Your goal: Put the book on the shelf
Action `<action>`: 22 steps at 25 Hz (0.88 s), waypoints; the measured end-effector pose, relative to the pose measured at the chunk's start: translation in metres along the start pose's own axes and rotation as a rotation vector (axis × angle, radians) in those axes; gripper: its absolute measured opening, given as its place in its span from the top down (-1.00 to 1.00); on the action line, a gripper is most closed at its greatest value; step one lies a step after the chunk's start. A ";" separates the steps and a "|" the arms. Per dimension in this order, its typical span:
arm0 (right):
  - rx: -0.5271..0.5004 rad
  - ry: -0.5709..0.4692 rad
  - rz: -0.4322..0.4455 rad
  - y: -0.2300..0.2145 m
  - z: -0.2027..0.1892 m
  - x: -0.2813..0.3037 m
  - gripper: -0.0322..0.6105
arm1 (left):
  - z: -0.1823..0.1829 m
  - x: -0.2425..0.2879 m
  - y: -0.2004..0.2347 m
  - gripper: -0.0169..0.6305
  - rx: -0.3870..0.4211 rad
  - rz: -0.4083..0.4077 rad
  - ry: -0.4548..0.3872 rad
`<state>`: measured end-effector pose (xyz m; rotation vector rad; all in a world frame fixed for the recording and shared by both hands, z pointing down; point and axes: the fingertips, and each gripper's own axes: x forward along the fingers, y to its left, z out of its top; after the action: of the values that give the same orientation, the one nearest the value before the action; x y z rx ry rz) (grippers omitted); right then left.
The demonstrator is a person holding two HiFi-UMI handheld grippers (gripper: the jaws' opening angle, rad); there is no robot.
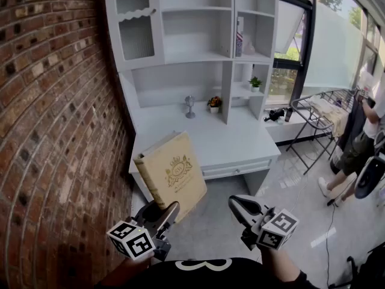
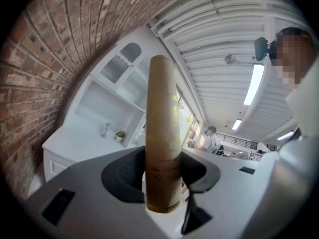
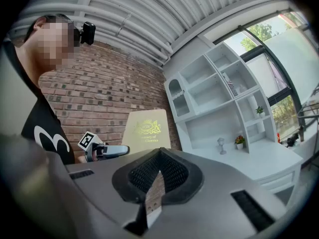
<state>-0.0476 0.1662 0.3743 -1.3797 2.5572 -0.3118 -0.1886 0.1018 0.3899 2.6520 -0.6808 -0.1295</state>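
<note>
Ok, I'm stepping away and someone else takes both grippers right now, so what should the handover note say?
Left gripper: jaws shut on the book, held in the air in front of the desk.
Right gripper: jaws shut, empty, beside the book.
Shelf: white unit above the desk, open compartments.
Done: book is in hand.
Left: carry it to the shelf, set it in, release.

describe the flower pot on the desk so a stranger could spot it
Find the white shelf unit by the brick wall and look along the back of its desk. The flower pot stands there beside the upright divider. It alone has orange blooms: the cup to its left is silver, the plant up right is green.
</note>
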 end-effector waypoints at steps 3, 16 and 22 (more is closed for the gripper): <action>-0.014 -0.002 -0.006 0.000 0.003 -0.005 0.87 | 0.002 -0.001 -0.005 0.36 0.001 0.002 -0.005; -0.002 0.006 -0.068 -0.012 -0.016 -0.032 0.87 | -0.001 -0.006 -0.019 0.36 -0.006 -0.014 -0.029; -0.031 -0.037 -0.082 -0.010 -0.011 -0.071 0.87 | -0.013 0.001 -0.051 0.36 0.033 -0.040 -0.045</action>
<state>-0.0052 0.2213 0.3943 -1.4897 2.4909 -0.2587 -0.1628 0.1467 0.3819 2.7024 -0.6492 -0.1913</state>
